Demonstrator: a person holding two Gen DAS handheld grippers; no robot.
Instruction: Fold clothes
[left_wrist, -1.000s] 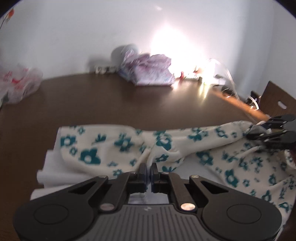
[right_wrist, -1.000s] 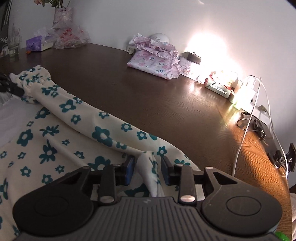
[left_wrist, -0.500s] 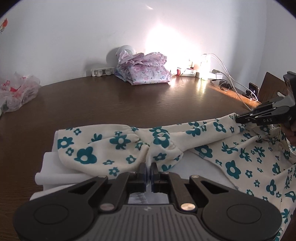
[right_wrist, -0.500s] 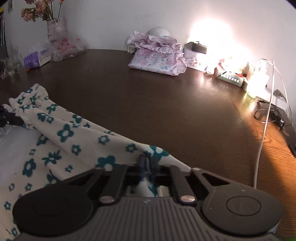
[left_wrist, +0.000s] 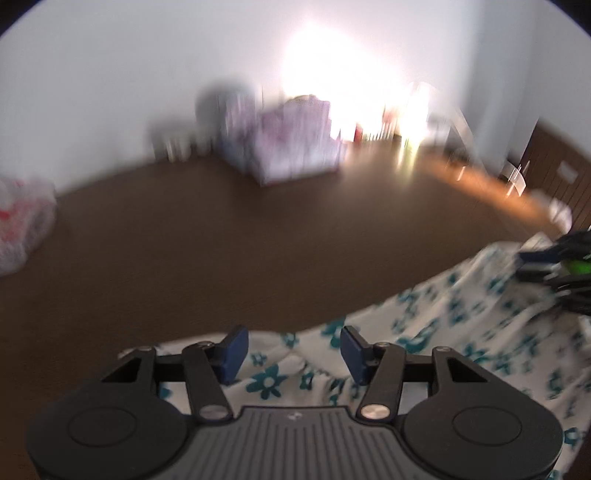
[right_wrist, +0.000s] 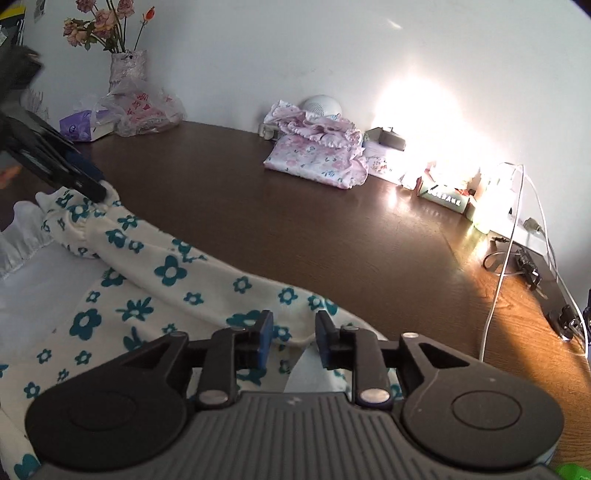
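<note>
Cream cloth printed with teal flowers (right_wrist: 177, 273) lies under both tongs on the dark wooden table (right_wrist: 314, 229), and neither pair is pinching it. The right tongs (right_wrist: 293, 338) stand spread, their blue-padded fingers (right_wrist: 265, 338) parted with nothing between them, hovering just over a rolled edge of the garment that runs away to the left. Beneath that edge a plain white layer (right_wrist: 40, 288) shows, with a frilled white hem at its far left end. The left tongs (left_wrist: 291, 354) are spread as well, wider still, with one blue pad (left_wrist: 232, 354) on either side of a gathered bit of the flowered cloth (left_wrist: 461, 317) but not touching it as far as the blurred left view lets one tell. From the right view the left tongs (right_wrist: 94, 181) appear far off to the left, their tips down at the ruffled end of the garment; whether they touch it there cannot be told. From the left view the right tongs (left_wrist: 528, 264) show at the right edge, blurred, over the other end of the cloth. Further out from the right tongs, across bare table, a folded pink floral garment (right_wrist: 317, 158) rests near the wall. Left of it are a plastic bag (right_wrist: 140, 110) and a vase of dried flowers (right_wrist: 127, 70). To the right lie small boxes in strong glare and a white cable (right_wrist: 506, 258).
</note>
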